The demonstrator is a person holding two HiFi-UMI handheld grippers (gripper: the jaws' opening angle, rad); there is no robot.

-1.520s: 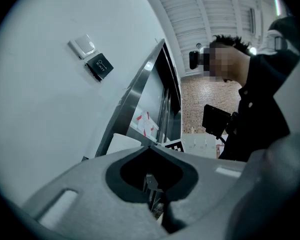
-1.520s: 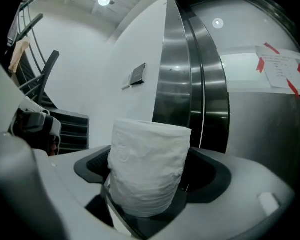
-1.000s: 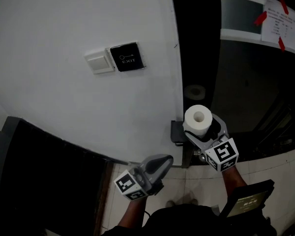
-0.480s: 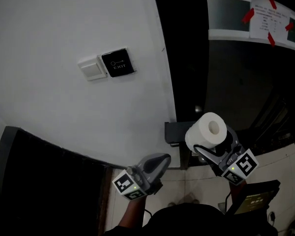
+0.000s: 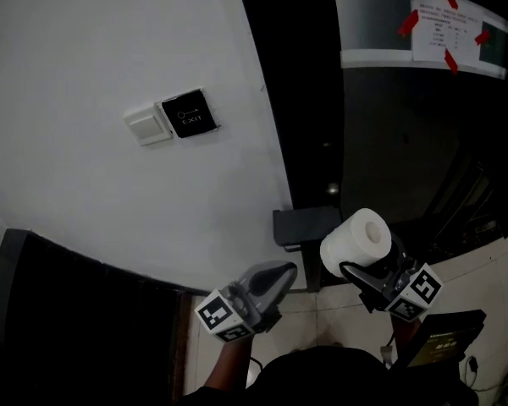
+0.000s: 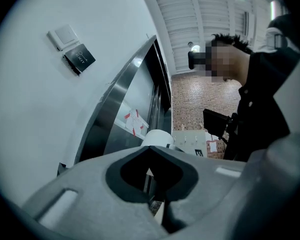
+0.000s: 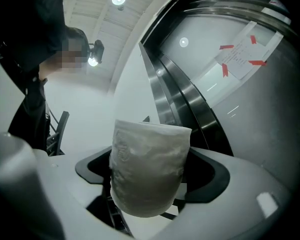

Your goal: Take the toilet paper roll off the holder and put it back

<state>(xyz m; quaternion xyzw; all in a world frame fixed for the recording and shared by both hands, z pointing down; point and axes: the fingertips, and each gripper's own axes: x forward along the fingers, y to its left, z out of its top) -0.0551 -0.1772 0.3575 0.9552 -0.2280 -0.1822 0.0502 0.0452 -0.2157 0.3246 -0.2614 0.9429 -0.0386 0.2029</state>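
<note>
**Head view.** At 6 o'clock, left gripper (image 5: 279, 276): jaws together, empty. At 5 o'clock, right gripper (image 5: 368, 260): jaws clamped on the toilet paper roll (image 5: 356, 242). Over the last second the roll has come clear of the holder (image 5: 305, 225), now bare at its 9 o'clock. Removal is judged complete; refitting remains. Exit switch (image 5: 186, 113) at 11 o'clock.

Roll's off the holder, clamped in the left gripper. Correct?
Not quite. The toilet paper roll is off the holder, but it is clamped in the right gripper, not the left. The right gripper view shows the roll between its jaws. The left gripper is shut on nothing in its own view.
</note>
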